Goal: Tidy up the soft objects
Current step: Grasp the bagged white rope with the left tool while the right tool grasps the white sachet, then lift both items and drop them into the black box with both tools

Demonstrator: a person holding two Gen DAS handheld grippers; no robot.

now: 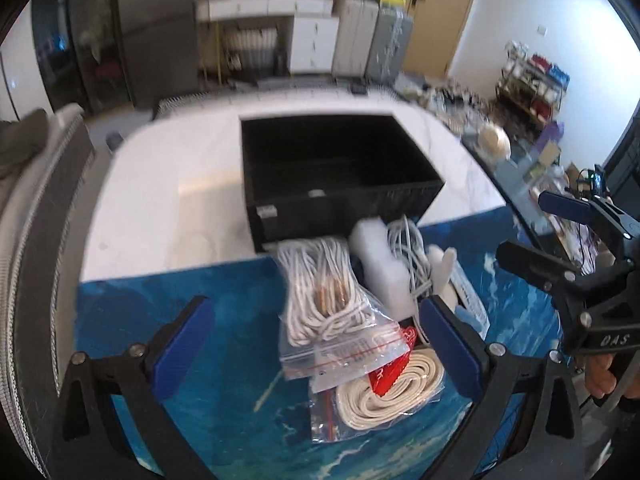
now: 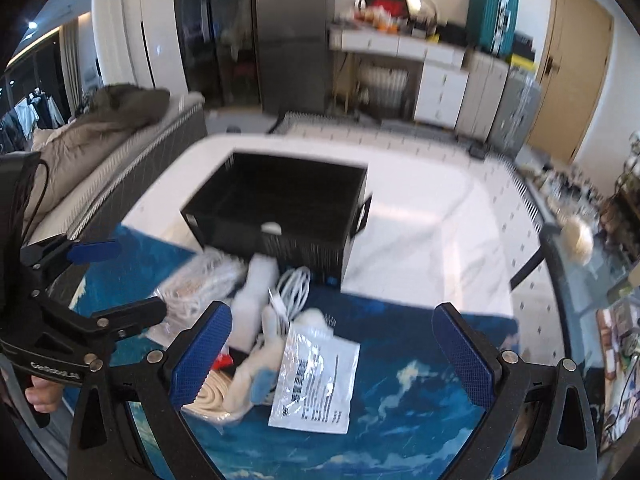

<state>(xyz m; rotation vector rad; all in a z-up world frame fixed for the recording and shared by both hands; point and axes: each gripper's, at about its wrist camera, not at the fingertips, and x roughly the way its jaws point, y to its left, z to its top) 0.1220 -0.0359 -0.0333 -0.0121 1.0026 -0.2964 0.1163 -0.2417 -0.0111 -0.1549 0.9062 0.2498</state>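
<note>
An empty black bin [image 1: 336,176] stands on the white table; it also shows in the right wrist view [image 2: 280,212]. In front of it, on a blue cloth [image 1: 200,312], lies a pile: a clear bag of white cord [image 1: 324,304], a bag with a cream flat cable [image 1: 392,396], a white block [image 1: 380,264], loose white cable [image 1: 412,252]. The right wrist view adds a flat white pouch [image 2: 316,376] and a soft white-and-blue toy [image 2: 260,364]. My left gripper [image 1: 316,352] is open, jaws either side of the bags. My right gripper [image 2: 332,356] is open above the pouch.
A grey sofa [image 2: 112,148] with a coat stands left of the table. A glass side table [image 1: 516,176] with clutter stands to the right. Cabinets and suitcases line the far wall. The white table top [image 2: 432,240] extends right of the bin.
</note>
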